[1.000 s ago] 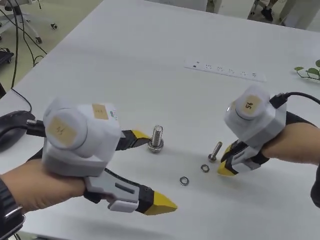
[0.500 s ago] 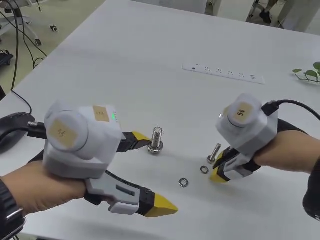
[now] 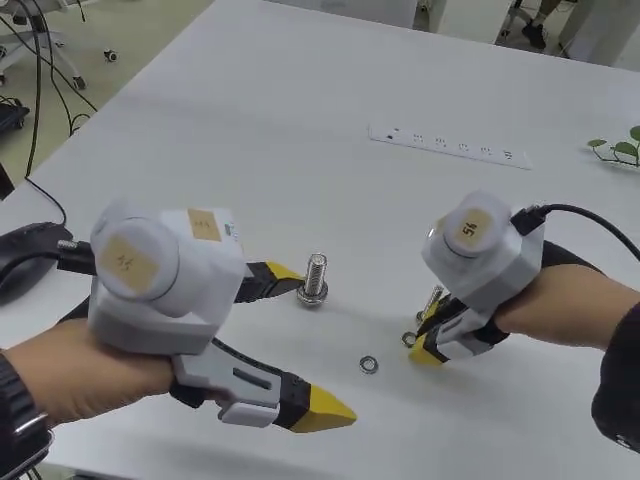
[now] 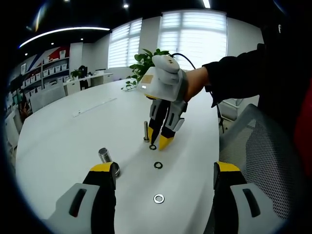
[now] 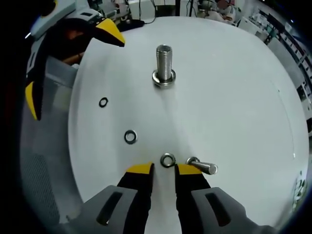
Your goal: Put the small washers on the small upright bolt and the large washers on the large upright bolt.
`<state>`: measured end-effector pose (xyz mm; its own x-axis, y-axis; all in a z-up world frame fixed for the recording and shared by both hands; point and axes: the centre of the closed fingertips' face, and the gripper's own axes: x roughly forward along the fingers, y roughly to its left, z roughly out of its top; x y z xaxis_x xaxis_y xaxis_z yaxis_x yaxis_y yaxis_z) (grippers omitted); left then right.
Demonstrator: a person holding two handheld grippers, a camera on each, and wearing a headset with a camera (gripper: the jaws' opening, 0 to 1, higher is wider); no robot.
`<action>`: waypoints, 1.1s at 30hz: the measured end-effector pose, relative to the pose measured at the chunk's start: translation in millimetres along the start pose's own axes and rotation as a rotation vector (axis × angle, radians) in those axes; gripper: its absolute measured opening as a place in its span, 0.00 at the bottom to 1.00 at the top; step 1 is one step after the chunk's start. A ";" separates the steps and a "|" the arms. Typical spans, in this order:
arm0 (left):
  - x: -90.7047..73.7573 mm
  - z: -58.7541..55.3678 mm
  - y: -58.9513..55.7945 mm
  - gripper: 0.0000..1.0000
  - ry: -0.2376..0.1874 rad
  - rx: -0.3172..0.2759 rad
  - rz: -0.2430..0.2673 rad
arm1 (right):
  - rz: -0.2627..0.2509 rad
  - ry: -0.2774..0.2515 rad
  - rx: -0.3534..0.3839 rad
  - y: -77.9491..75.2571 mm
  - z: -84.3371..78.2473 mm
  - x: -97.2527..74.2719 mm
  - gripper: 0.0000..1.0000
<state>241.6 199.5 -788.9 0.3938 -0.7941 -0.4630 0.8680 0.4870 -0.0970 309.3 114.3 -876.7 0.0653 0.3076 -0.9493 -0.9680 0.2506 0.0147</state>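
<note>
Right gripper: jaws slightly parted, empty, tips down at the bench. First washer lies just ahead of the gap, just beside the upright small bolt. Left gripper: spread wide, empty, with the large bolt upright by one jaw tip. Second washer and third washer lie loose toward the bench's near edge.

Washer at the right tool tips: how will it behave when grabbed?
Thin and flat on the smooth table, the washer probably slides rather than lifts when the right tool nips it. Looks metal: likely stiff and light. Tipped on edge, it could roll.
</note>
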 end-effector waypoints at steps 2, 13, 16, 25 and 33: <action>0.0 -0.1 -0.1 0.82 0.000 0.000 0.000 | -0.002 -0.002 -0.003 0.0 1.3 0.4 0.19; -0.5 0.6 -0.2 0.82 -0.003 -0.001 0.002 | -0.016 0.005 -0.047 1.4 6.0 1.9 0.18; -0.2 0.3 0.8 0.82 -0.002 -0.002 0.002 | -0.016 0.005 -0.057 1.4 5.9 1.8 0.18; 0.7 0.4 2.4 0.82 -0.002 -0.002 0.001 | -0.007 0.013 -0.068 5.2 4.4 1.1 0.15; 2.0 0.7 2.7 0.82 -0.001 -0.001 -0.003 | 0.013 0.029 -0.061 9.1 -1.7 -1.0 0.14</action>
<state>245.0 199.1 -789.5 0.3918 -0.7957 -0.4618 0.8686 0.4855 -0.0995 300.0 114.8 -876.2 0.0467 0.2830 -0.9580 -0.9817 0.1903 0.0083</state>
